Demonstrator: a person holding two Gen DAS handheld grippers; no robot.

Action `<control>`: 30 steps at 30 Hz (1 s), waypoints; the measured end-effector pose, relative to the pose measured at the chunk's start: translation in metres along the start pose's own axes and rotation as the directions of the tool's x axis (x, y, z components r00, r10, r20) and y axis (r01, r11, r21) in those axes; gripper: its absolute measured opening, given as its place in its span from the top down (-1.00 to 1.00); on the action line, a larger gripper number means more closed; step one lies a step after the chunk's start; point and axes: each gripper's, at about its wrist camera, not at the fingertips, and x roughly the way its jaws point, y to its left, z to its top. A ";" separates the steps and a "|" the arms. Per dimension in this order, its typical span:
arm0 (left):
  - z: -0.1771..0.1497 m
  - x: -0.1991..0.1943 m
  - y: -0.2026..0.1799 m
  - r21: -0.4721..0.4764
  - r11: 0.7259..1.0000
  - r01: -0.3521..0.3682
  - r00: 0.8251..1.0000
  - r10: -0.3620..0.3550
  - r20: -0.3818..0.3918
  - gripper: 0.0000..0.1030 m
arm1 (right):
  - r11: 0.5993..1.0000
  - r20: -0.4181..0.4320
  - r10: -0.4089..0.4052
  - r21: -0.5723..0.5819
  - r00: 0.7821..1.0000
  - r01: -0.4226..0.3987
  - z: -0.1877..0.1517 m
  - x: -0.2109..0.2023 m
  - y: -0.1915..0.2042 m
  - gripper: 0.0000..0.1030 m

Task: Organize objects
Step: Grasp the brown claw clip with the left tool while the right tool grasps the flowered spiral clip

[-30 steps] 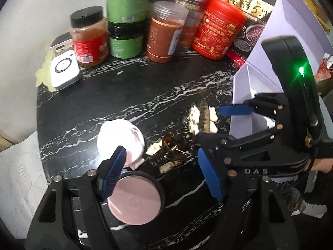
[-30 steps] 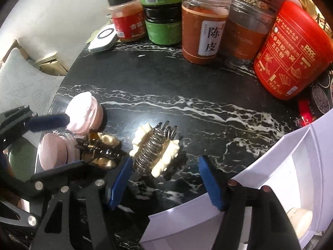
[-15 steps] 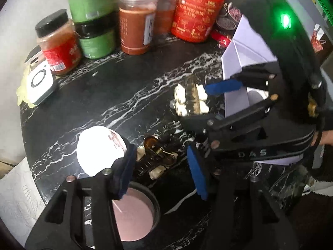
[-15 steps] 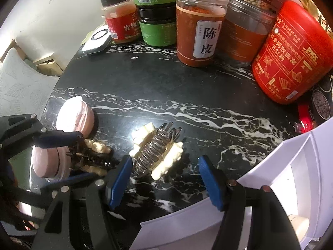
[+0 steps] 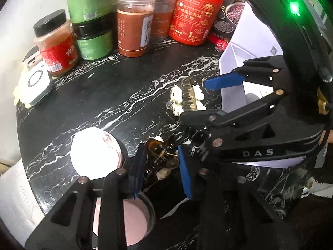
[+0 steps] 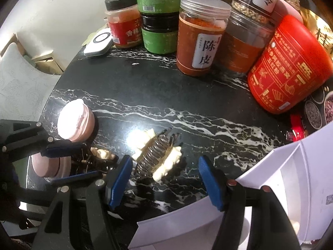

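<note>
A dark brown hair claw clip (image 5: 161,155) with cream beads lies on the black marble table; it also shows in the right wrist view (image 6: 94,159). My left gripper (image 5: 161,166) has its blue pads on both sides of it, narrowed around it. A second claw clip (image 6: 158,155) with cream flowers lies mid-table, also seen in the left wrist view (image 5: 187,100). My right gripper (image 6: 164,184) is open, its pads wide on either side of that clip, just short of it.
A pink round case (image 5: 95,153) and its open pink half (image 5: 129,223) sit at the table's near-left edge. Jars (image 6: 199,37) and a red tin (image 6: 289,64) line the back. A white open box (image 6: 281,187) stands at right. A white device (image 5: 36,83) lies at far left.
My left gripper has moved forward and narrowed its jaws around the brown clip. The right gripper has stayed wide open over the flower clip, edging slightly closer.
</note>
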 end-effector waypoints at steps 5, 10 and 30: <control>0.000 0.001 0.001 -0.003 1.000 0.000 1.000 0.000 0.003 0.44 | 0.999 0.005 0.000 -0.048 1.000 0.000 0.008 0.004 0.009 -0.31; 0.003 0.005 0.005 -0.019 1.000 0.011 1.000 -0.011 0.010 0.44 | 0.997 -0.041 0.077 0.023 0.996 -0.076 0.010 0.023 0.000 -0.17; 0.016 -0.011 0.003 -0.026 0.999 -0.019 0.999 0.020 0.047 0.44 | 0.994 0.041 0.105 0.026 0.994 -0.106 0.003 -0.019 -0.010 0.06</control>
